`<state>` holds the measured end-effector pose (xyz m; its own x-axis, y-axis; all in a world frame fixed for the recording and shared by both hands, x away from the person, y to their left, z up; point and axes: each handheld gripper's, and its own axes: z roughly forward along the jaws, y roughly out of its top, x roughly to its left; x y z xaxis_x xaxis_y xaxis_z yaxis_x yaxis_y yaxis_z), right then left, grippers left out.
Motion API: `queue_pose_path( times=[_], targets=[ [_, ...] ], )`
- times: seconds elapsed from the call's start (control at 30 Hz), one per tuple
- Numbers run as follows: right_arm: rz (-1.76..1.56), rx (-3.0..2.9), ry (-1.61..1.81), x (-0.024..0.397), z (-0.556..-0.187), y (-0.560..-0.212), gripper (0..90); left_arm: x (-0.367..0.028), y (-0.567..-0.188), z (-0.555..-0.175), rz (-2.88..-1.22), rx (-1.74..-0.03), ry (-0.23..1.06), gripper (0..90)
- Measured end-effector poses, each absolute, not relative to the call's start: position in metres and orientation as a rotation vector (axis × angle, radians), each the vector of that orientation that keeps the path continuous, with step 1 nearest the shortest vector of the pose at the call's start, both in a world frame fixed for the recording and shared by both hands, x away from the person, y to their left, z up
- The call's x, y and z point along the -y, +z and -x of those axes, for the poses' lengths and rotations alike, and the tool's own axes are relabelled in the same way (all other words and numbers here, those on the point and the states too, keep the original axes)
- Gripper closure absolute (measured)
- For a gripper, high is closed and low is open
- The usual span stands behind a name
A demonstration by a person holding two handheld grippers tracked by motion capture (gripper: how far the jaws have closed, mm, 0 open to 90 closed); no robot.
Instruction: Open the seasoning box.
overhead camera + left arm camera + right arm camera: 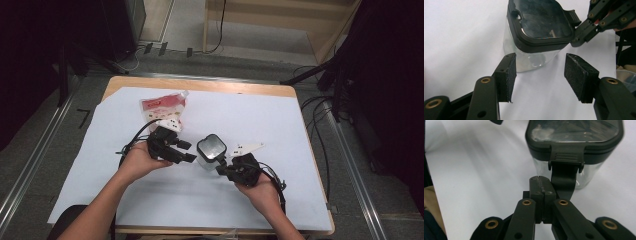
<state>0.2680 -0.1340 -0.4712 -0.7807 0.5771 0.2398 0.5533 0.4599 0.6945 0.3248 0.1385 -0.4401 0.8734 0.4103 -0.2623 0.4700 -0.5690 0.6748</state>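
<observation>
A clear jar (pixel 210 156) with a black lid (pixel 211 146) stands upright on the white sheet (pixel 280 125) that covers the table (pixel 200 84), near the middle, between the two grippers.

The left gripper (pixel 184 151) is held by the left hand (pixel 140 161) just beside the jar, on its left in the high view. Its jaws stand apart and nothing is between them. In the left gripper view the two pads (pixel 509 75) are in front of the jar (pixel 534 57) and do not touch it.

The right gripper (pixel 222 169) is held by the right hand (pixel 257 190) on the other side of the jar. Its jaws are closed together, pad against pad. In the right gripper view the closed tips (pixel 541 185) sit just under the latch (pixel 566 157) of the lid, beside a black flap that hangs down from it. I cannot tell if the tips touch this flap.

Behind the left gripper lies a red and white bag (pixel 162 107). A small white piece (pixel 247 148) lies near the jar, on the right.
</observation>
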Motion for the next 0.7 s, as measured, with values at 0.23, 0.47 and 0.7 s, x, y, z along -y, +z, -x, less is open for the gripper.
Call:
queue_pose_path(
  times=[0.23,0.47,0.7],
  targets=[
    [-1.083,-2.649,1.218,0.149,-0.278,-0.472,90.0,-0.137,-0.440,-0.324,-2.246,-0.633,-0.098,44.3],
    [-1.140,-2.631,1.192,0.162,-0.287,-0.476,90.0,-0.136,-0.440,-0.324,-2.233,-0.634,-0.094,43.7],
    [-1.174,-2.596,1.189,0.174,-0.295,-0.478,90.0,-0.131,-0.441,-0.324,-2.214,-0.619,-0.095,41.5]
  ],
)
